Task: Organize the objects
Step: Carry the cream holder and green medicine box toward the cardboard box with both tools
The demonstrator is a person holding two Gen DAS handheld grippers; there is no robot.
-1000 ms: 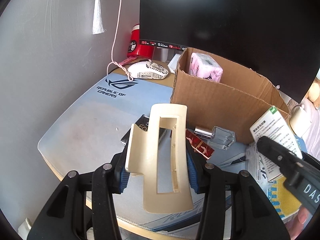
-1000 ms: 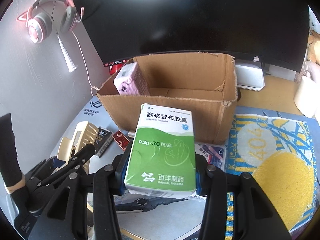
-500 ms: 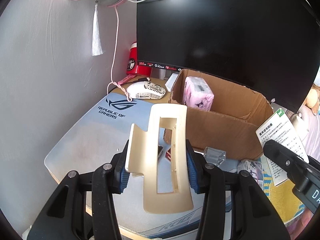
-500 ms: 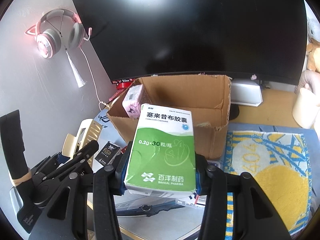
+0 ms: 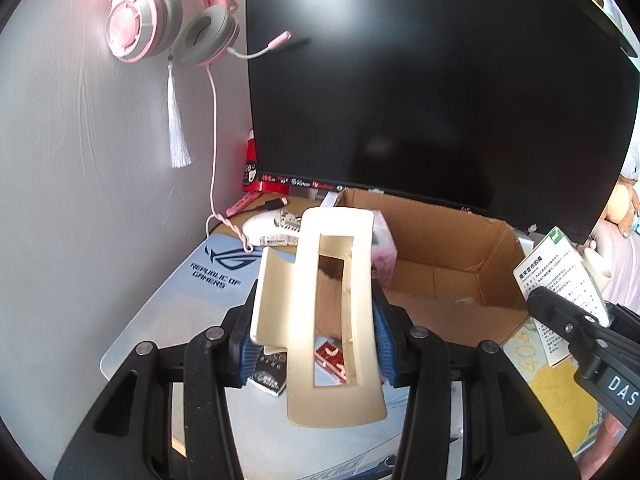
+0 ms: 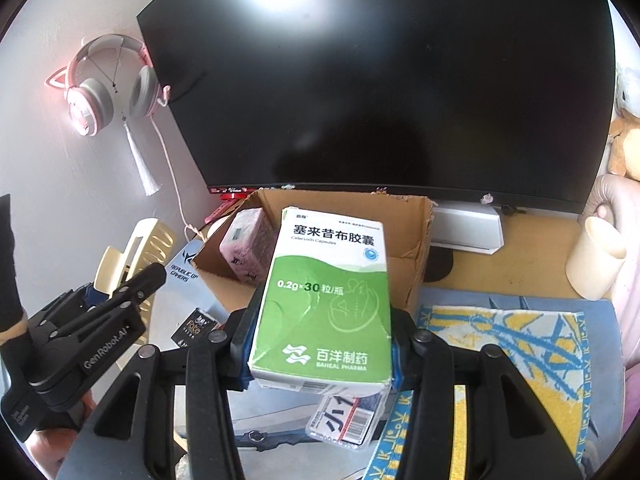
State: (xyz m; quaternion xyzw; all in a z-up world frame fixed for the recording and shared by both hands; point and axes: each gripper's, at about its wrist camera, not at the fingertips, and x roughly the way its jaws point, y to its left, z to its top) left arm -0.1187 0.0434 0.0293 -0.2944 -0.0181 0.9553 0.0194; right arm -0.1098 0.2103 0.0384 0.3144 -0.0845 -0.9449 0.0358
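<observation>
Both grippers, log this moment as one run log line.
left gripper: shut on cream hair claw | right gripper: shut on green medicine box | cardboard box: holds pink pack

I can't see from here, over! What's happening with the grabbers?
Left gripper shut on hair clip. Right gripper shut on medicine box. Cardboard box ahead, open; pink pack inside. Nothing blocking.

1. The left wrist view looks forward and down along its fingers, close above the desk's left side, facing the monitor (image 5: pixel 440 92).
2. The right wrist view faces likewise, further right.
3. Both share the cardboard box (image 5: pixel 452 280) (image 6: pixel 412 248), headphones (image 5: pixel 168 20) (image 6: pixel 112 88) and monitor (image 6: pixel 380 80).
</observation>
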